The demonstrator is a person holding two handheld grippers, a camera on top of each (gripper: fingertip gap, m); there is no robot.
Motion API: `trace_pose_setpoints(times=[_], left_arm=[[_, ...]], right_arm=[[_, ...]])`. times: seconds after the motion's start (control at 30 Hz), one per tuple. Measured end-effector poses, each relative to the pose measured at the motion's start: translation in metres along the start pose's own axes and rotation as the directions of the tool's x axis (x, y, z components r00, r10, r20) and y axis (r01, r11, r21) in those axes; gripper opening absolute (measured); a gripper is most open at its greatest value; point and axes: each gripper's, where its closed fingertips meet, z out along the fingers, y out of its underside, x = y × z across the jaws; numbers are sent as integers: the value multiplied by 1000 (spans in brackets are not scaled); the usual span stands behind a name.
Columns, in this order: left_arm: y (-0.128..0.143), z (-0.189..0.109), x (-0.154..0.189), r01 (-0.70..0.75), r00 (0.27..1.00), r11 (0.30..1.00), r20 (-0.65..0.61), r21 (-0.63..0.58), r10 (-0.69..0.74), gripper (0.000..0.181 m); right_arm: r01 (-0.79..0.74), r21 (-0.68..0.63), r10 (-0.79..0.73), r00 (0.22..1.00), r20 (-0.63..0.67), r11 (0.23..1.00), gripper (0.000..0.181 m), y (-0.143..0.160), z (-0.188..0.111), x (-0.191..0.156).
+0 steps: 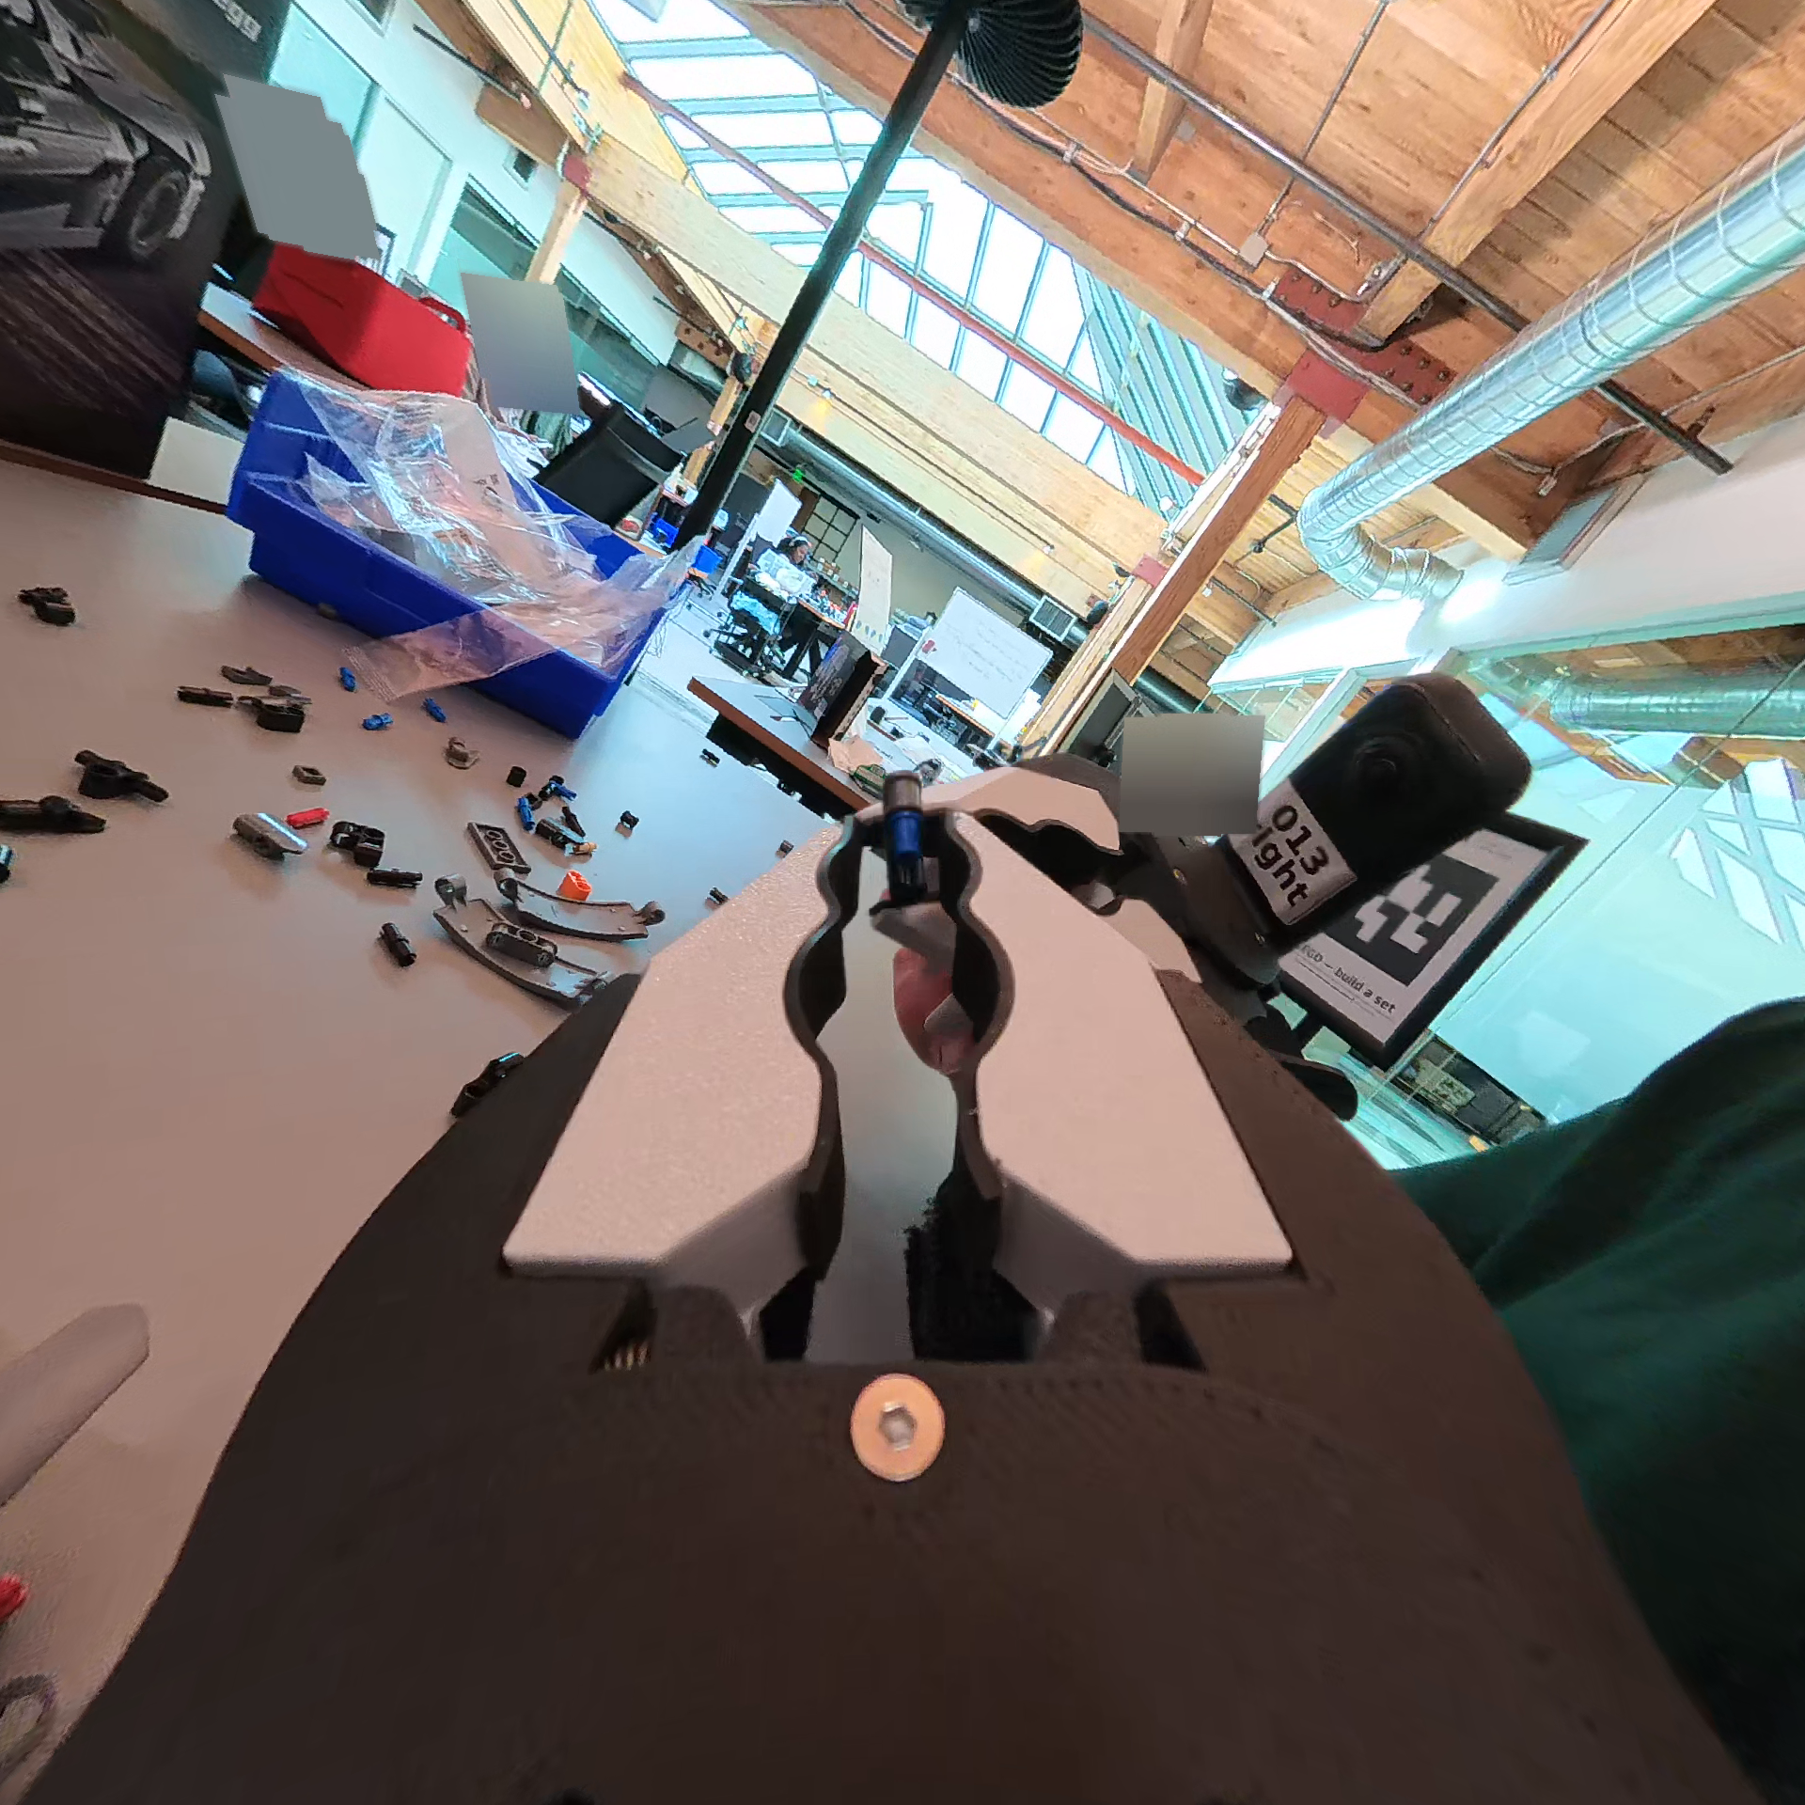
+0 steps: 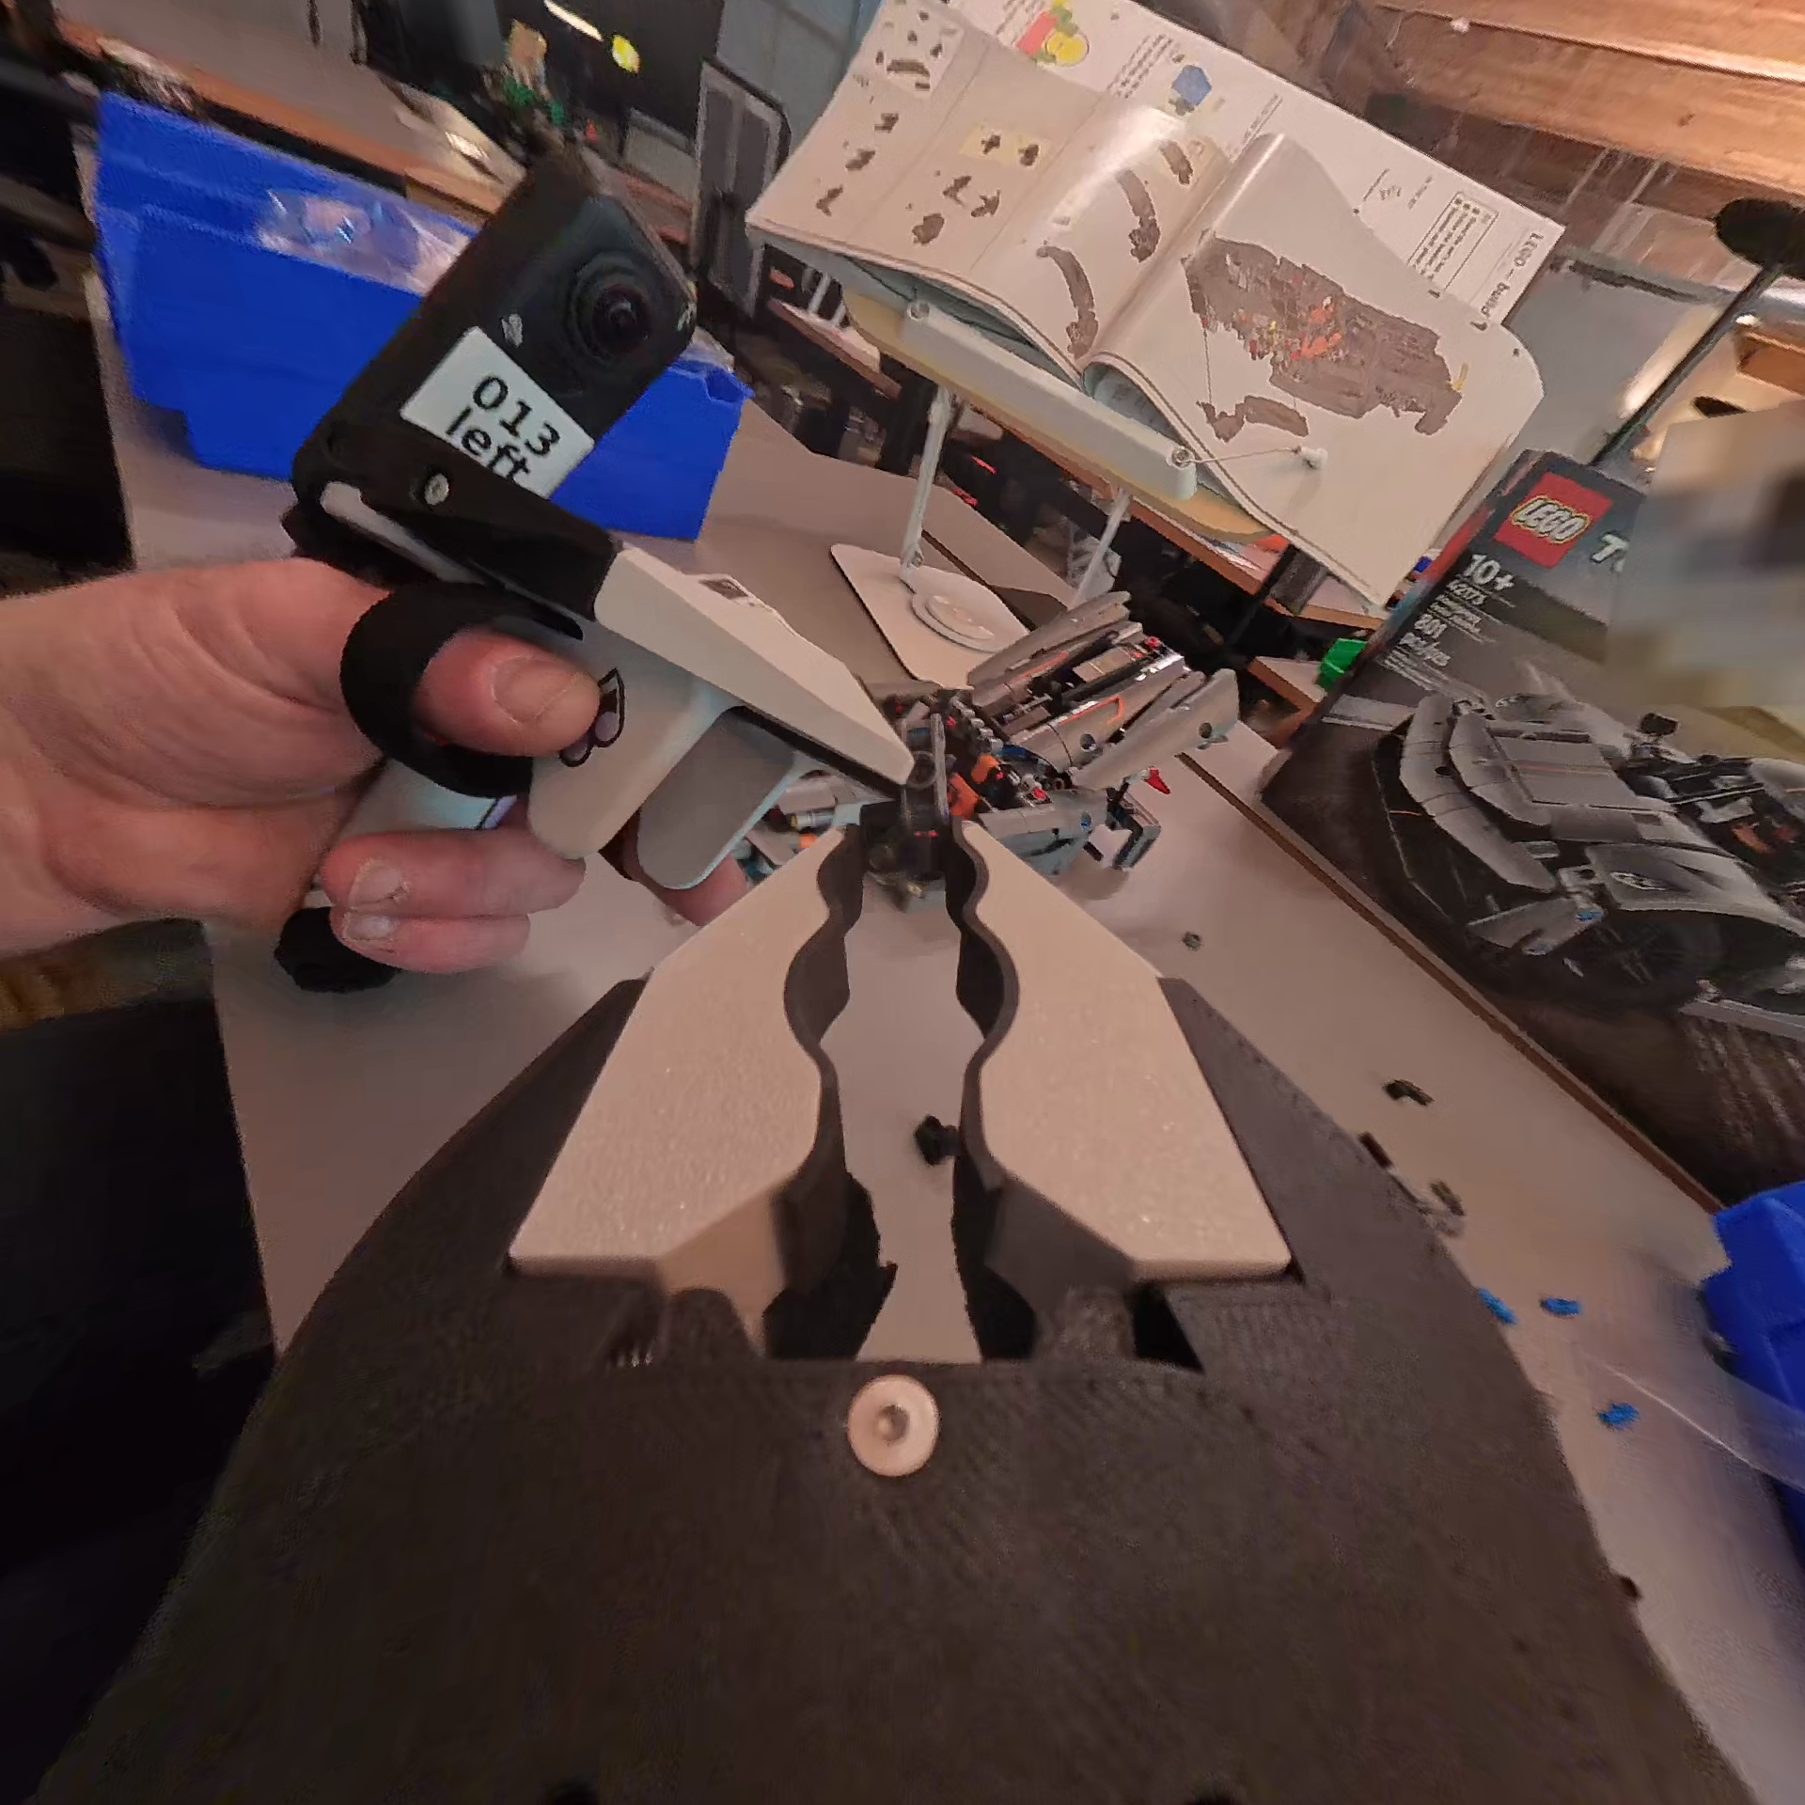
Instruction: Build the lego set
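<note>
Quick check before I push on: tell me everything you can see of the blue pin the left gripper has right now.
The blue pin is a short, round plastic peg, blue in the body with a grey collar at its far end. It sits pinched at the very tips of the left gripper, lying along the fingers and pointing forward, lifted off the table. The right gripper meets it tip to tip from the far side. The right wrist view does not show it clearly.

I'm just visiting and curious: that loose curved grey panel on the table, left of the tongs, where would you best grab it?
Probably at the middle of its span. The curved grey panel lies flat on the table, so I'd come from above, one finger on each long edge. Its ends carry connector holes, and an orange piece sits by the upper edge.
</note>
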Motion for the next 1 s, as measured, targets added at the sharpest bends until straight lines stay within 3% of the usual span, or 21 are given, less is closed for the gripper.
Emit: trace_pose_setpoints(times=[0.23, 0.33, 0.5, 0.63, 0.77, 1.0], left_arm=[[-4, -18, 15, -136, 991, 990, 21, 27, 135, 26], [-12, -25, 29, -169, 985, 982, -25, 81, 172, 27], [-13, -29, 34, -195, 979, 976, -41, 100, 200, 20], [-15, -32, 34, -201, 977, 971, -43, 131, 209, 11], [-16, -34, 35, -211, 975, 966, -42, 152, 220, 1], [-7, -32, 45, -207, 972, 967, -78, 146, 220, 15]], right_arm=[[-225, 101, 206, 963, 175, 969, 14, -19, -1, -13], [-452, 149, 382, 857, 345, 880, 14, -33, -3, -19], [-654, 128, 496, 672, 549, 745, 14, -42, -3, -30], [-722, 91, 523, 576, 629, 685, 14, -44, -3, -35], [-741, 79, 521, 540, 660, 667, 14, -48, -3, -39], [-770, 76, 535, 507, 676, 634, 14, -48, -11, -47]])
